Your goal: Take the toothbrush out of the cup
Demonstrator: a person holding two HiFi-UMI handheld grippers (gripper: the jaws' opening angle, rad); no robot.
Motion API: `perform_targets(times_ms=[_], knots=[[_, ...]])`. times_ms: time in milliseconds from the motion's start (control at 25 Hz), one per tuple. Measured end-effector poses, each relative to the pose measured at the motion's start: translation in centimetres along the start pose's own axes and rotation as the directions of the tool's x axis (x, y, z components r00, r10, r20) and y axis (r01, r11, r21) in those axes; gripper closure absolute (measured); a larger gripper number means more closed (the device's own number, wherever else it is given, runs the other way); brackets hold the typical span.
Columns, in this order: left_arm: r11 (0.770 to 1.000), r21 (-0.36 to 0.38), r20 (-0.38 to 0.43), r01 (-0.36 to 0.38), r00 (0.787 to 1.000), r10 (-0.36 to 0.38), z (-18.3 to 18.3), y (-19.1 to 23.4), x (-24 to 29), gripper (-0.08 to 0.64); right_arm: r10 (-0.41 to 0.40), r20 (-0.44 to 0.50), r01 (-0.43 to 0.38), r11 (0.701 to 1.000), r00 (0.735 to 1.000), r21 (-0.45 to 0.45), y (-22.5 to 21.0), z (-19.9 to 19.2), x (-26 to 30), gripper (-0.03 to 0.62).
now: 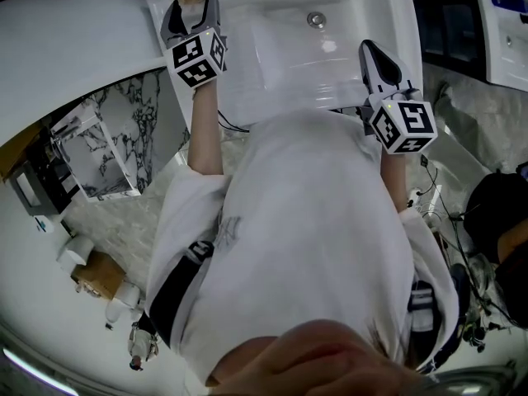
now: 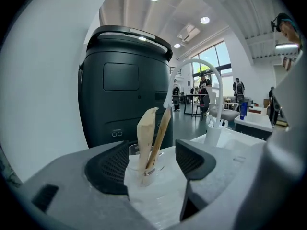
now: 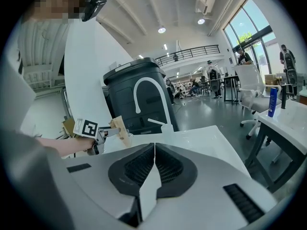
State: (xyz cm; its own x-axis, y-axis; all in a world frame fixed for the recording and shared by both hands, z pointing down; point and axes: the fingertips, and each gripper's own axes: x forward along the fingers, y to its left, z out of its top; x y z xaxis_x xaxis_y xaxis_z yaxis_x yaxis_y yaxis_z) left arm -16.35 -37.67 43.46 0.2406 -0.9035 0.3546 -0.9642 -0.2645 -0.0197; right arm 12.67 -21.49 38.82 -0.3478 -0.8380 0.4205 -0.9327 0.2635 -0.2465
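While your left gripper [image 2: 151, 151] stood open, the cup [image 2: 143, 175] with the leaning toothbrush [image 2: 162, 128] sat at its jaw tips, ungripped; your right gripper [image 3: 154, 152] was closed, empty.

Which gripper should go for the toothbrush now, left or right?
Left. The left gripper, jaws open, frames the cup holding the toothbrush; the right gripper is shut, away across the sink.
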Motion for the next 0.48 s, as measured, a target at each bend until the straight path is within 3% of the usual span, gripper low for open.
perform_targets(times_ms=[480], knots=[[1.000, -0.006, 0.017, 0.012, 1.000, -0.011, 0.7, -1.2, 2.5, 0.264, -0.016, -0.007, 0.016, 1.000, 1.000, 0.005, -0.4, -0.1, 0.0, 0.577]])
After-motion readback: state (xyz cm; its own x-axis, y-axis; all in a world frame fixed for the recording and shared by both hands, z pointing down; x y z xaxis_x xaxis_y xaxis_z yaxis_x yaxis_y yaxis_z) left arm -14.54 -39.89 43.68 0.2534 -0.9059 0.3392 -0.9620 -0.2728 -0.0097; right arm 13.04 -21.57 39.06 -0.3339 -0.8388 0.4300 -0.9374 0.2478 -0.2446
